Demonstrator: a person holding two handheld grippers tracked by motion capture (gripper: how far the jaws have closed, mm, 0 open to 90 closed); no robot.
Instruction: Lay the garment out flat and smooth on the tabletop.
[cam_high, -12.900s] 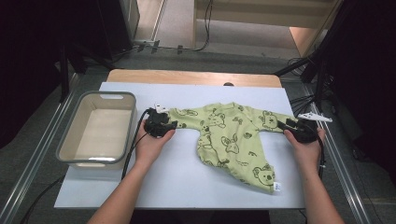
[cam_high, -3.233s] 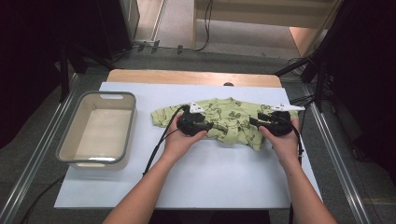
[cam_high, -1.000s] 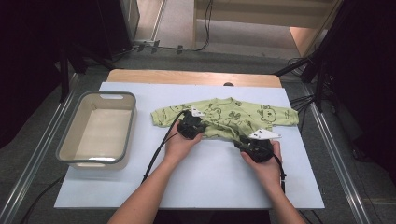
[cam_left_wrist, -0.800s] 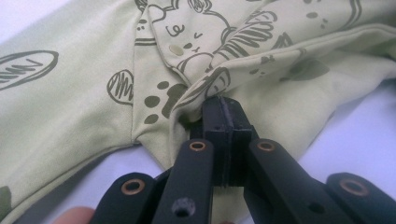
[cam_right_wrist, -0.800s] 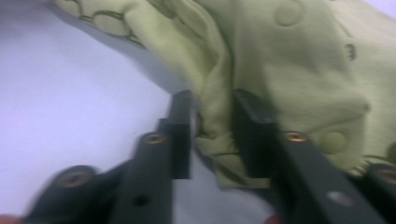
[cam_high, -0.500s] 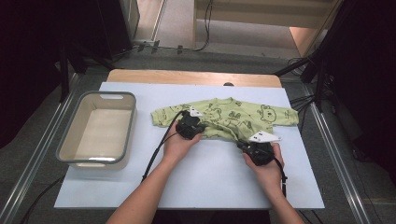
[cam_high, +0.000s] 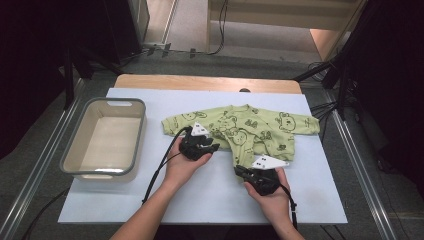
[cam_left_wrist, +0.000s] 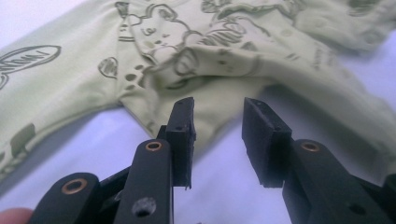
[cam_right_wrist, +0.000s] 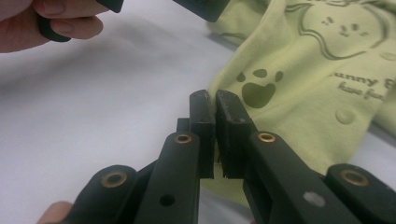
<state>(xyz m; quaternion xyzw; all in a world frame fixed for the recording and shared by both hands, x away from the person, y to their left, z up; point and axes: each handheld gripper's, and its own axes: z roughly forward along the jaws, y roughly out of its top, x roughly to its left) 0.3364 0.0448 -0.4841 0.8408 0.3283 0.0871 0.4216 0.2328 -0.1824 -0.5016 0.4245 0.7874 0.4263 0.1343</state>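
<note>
A light green baby garment (cam_high: 250, 132) with animal prints lies spread on the white mat (cam_high: 200, 200). My left gripper (cam_high: 212, 147) sits just off its near left edge. Its jaws have just been opening and now stand apart with nothing between them, the cloth (cam_left_wrist: 233, 51) lying just past the tips (cam_left_wrist: 217, 105). My right gripper (cam_high: 240, 170) is at the garment's near lower corner. In the right gripper view its jaws (cam_right_wrist: 215, 98) are pressed together on the hem of the cloth (cam_right_wrist: 317, 70), and the other hand shows at the top left.
A grey plastic bin (cam_high: 70, 150) with nothing in it stands on the mat's left side. A wooden table edge (cam_high: 200, 82) runs behind the mat, and metal rails flank both sides. Bare mat lies near the front edge.
The left jaws have opened and let go of the cloth, and that hand drew back toward the near side. The right gripper moved nearer the front edge, pulling the hem corner with it.
</note>
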